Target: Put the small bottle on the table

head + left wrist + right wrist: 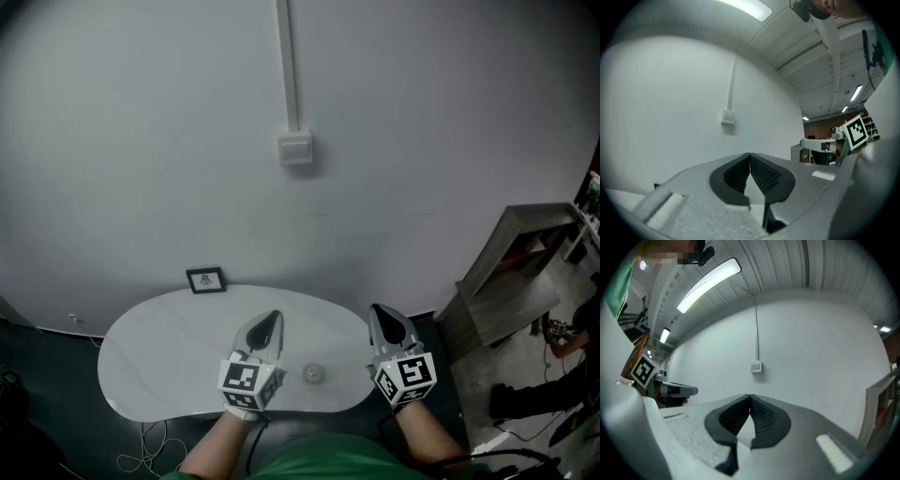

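Observation:
The small bottle stands upright on the white oval table, seen from above as a pale round cap between my two grippers. My left gripper is just left of the bottle, raised over the table, its tips touching with nothing between them. My right gripper is to the bottle's right, over the table's right end, and is also shut and empty. In the left gripper view the left gripper points at the bare wall. The right gripper likewise faces the wall in the right gripper view. Neither gripper view shows the bottle.
A small black picture frame leans against the wall at the table's back edge. A wall box sits under a cable duct above. A grey shelf unit stands to the right. Loose cables lie on the dark floor at front left.

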The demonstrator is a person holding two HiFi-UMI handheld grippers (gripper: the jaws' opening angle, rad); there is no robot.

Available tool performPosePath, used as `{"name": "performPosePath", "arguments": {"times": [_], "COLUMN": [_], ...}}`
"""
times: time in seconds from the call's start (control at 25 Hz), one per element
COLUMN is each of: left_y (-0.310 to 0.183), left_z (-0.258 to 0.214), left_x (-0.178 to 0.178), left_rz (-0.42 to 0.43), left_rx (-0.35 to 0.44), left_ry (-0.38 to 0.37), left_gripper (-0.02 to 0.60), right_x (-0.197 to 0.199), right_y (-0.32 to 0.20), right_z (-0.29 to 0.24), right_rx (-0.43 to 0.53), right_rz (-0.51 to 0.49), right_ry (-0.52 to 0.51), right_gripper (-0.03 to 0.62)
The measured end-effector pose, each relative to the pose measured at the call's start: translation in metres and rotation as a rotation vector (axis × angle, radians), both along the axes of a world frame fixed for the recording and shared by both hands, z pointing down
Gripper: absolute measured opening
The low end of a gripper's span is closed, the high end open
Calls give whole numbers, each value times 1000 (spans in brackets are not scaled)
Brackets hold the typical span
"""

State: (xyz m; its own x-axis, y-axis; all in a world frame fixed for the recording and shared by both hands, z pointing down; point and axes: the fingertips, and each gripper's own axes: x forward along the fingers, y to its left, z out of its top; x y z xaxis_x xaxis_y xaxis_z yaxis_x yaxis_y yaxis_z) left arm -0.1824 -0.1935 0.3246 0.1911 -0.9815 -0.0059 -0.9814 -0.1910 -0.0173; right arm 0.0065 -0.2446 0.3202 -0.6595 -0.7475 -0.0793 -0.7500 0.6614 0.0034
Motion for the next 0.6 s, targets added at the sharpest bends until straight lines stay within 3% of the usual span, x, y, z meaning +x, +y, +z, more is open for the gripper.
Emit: {"name": "performPosePath", "arguments": {"times": [0.24, 0.6], "left_y": [-7, -8], "left_z": [-17, -7], "left_x": [-1, -11], "left_rz": [-14, -63], "left_rx": [35, 21], "left_ry": [8, 33], "left_gripper": [11, 12], "right_x": [25, 38], "right_y": [-5, -6], "right_z": [-11, -14], "right_rx": [27, 47], "right_rz": [45, 53], "right_ry": [-9, -36], "right_gripper": [3, 3]}}
